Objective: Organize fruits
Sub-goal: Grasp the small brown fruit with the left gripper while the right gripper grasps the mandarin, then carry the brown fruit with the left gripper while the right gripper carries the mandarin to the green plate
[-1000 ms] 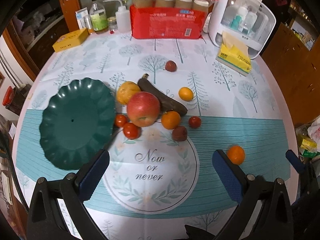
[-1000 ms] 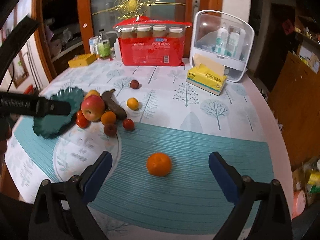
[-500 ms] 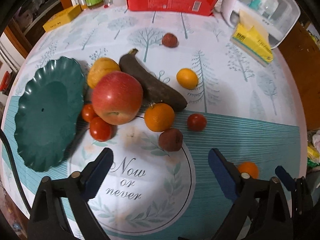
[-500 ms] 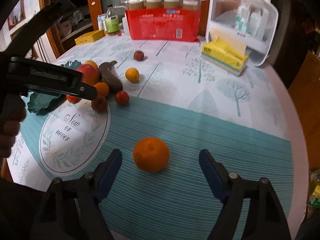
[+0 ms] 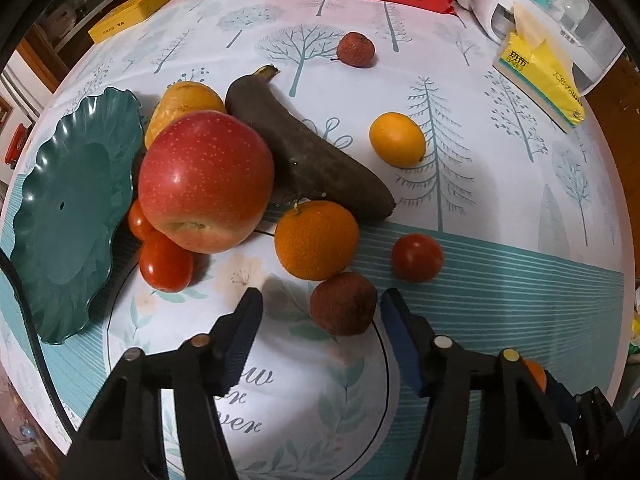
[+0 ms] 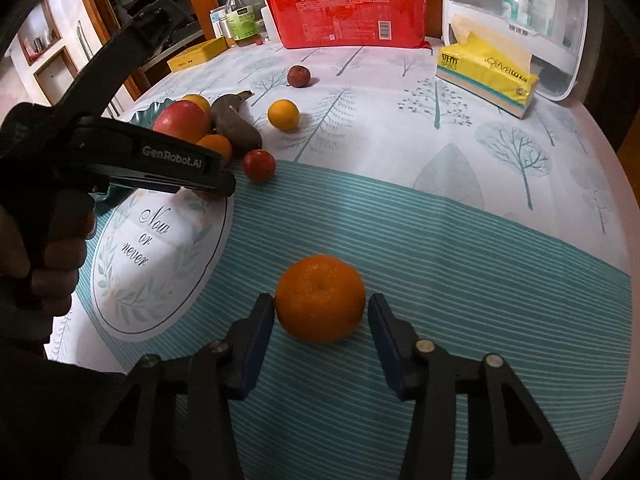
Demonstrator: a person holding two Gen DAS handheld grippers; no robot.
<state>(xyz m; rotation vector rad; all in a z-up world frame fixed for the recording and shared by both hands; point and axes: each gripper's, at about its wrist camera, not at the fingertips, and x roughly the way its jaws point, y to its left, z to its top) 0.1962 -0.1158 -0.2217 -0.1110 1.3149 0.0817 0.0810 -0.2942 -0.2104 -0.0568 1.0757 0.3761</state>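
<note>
Landmark: the green plate, at the left edge of the worktop, with nothing on it.
Done: no fruit sits on the plate yet, so I judge the sorting barely begun.
Beside the plate: red apple, a yellow fruit behind it and two tomatoes touching or just off the plate's rim.
Further from the plate: dark banana, an orange, a lemon-like fruit, a third tomato, and a wrinkled red fruit well apart at the far side.
Left hand-held gripper: jaws have just been closing, now narrow around a wrinkled brown-red fruit; the pads do not yet touch it.
Right hand-held gripper: jaws have just been closing on a lone orange lying farthest from the plate; the left pad looks to touch the peel, the right pad shows a sliver of gap, so not gripped yet.
Left to do: every fruit, by my reading; these two appear to be the first picks.
</note>
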